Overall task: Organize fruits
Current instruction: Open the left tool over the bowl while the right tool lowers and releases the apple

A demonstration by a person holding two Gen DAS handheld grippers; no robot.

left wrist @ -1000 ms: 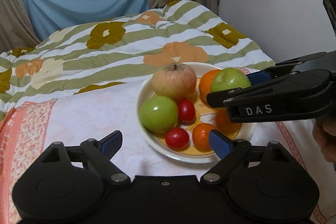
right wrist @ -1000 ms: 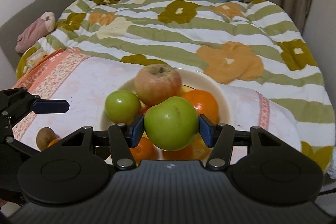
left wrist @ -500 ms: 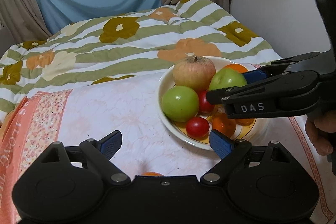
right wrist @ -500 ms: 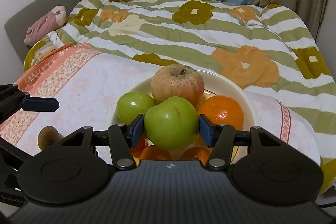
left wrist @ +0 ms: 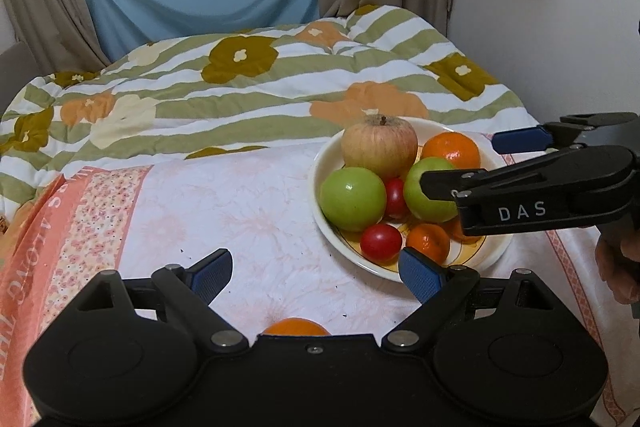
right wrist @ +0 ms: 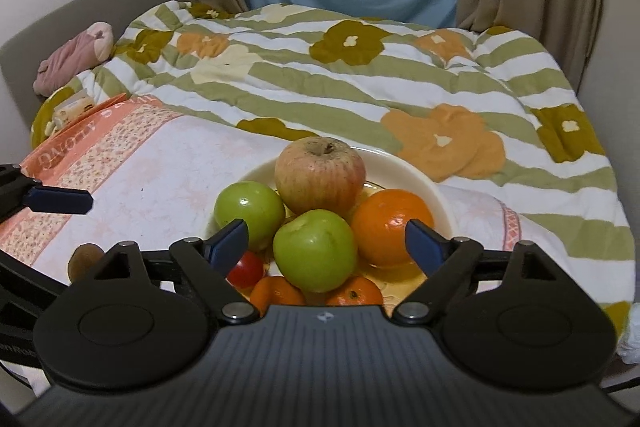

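Right gripper (right wrist: pixel 326 237) spread wide, blue ribbed fingers (right wrist: pixel 228 239) flanking a glossy green apple (right wrist: pixel 315 250) without touching; it sits at centre frame on the heaped cream plate (right wrist: pixel 434 197). Around it: a matte red-streaked apple (right wrist: pixel 320 174), smooth orange (right wrist: pixel 391 230), second green apple (right wrist: pixel 250 210). Left gripper (left wrist: pixel 316 273) gapes wide too, empty, over pale floral cloth (left wrist: pixel 224 211) at lower centre; a lone orange (left wrist: pixel 296 327) peeks beneath.

From my left wrist view, an orange fruit (left wrist: pixel 295 327) is mostly hidden behind my left claw's body. The right claw's arm covers part of one green apple (left wrist: pixel 428 189). In the right view, a brown thing (right wrist: pixel 85 259), perhaps a kiwi, is half hidden.
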